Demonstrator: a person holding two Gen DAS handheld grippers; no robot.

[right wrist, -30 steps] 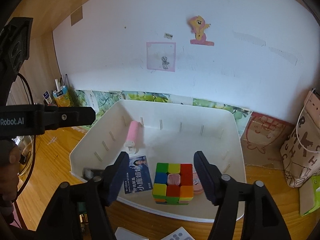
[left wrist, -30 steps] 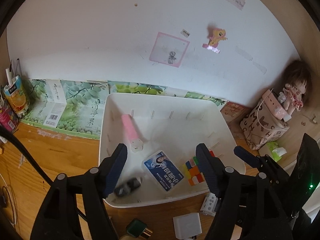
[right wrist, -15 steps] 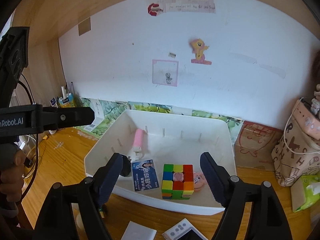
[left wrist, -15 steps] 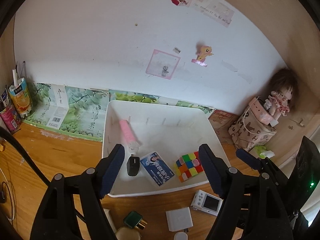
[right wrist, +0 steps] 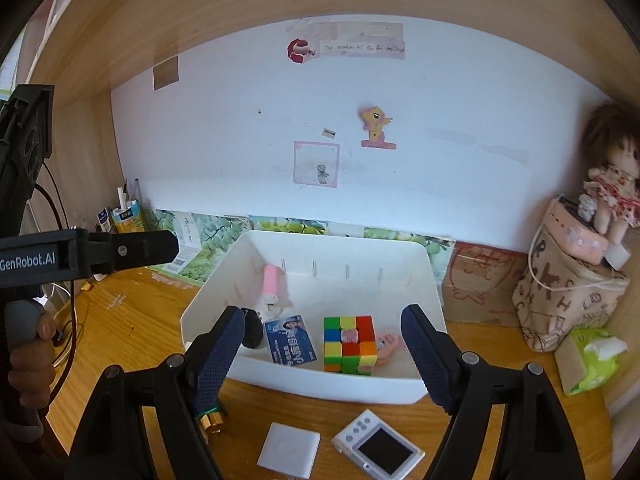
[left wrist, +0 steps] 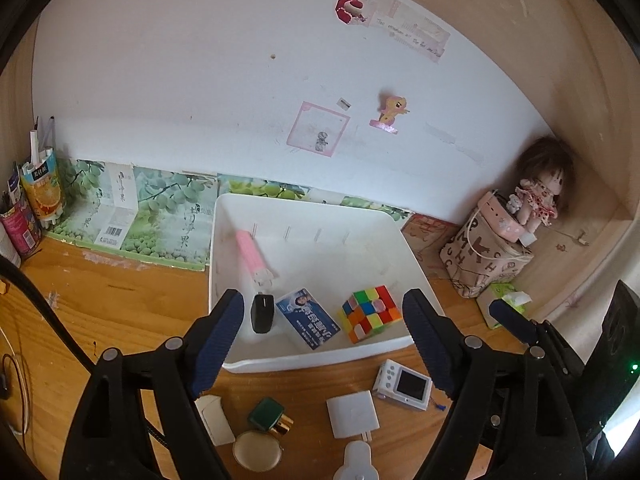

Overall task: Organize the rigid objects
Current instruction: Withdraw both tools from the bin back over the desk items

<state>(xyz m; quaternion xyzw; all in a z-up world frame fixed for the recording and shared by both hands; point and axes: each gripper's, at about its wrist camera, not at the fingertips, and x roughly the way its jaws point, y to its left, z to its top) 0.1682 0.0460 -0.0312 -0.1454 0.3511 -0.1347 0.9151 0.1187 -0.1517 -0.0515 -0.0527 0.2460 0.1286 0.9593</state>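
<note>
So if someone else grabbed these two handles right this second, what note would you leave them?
Left claw: open, holding nothing, hovering over the near edge of the white bin.
Right claw: open, holding nothing, also at the bin's near edge.
In the bin: Rubik's cube, blue card, black car key, pink stick-shaped item, and a small pink item behind the cube.
Left on the desk in front of the bin: small white camera, white charger, green perfume bottle, round compact.
Judging by this, those go in next.
</note>
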